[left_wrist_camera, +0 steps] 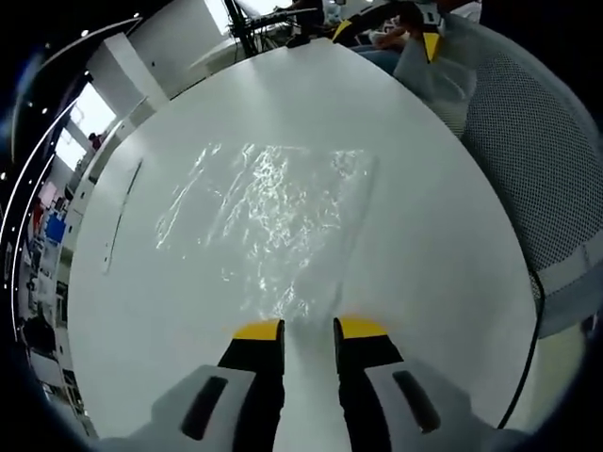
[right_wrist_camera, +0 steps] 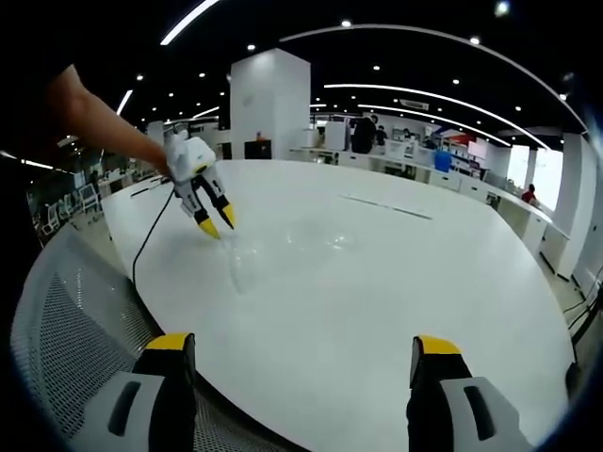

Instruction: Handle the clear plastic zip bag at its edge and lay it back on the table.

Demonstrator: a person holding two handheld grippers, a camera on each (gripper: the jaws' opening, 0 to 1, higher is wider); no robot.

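The clear plastic zip bag [left_wrist_camera: 264, 221] lies flat and crinkled on the round white table [left_wrist_camera: 424, 254]. In the left gripper view my left gripper [left_wrist_camera: 309, 330] hovers at the bag's near edge, its yellow-tipped jaws a narrow gap apart with nothing between them. The right gripper view shows that same left gripper [right_wrist_camera: 216, 223] held by a hand, tips pointing down just beside the bag [right_wrist_camera: 283, 250]. My right gripper [right_wrist_camera: 301, 344] stands wide open at the table's near edge, well away from the bag. It also appears far across the table as the right gripper [left_wrist_camera: 386, 33].
A grey mesh chair [left_wrist_camera: 532, 141] stands against the table's rim, and the same mesh chair [right_wrist_camera: 66, 330] is under my right gripper. A black cable [right_wrist_camera: 141, 250] runs off the table edge. A white pillar [right_wrist_camera: 268, 104], desks and people are in the background.
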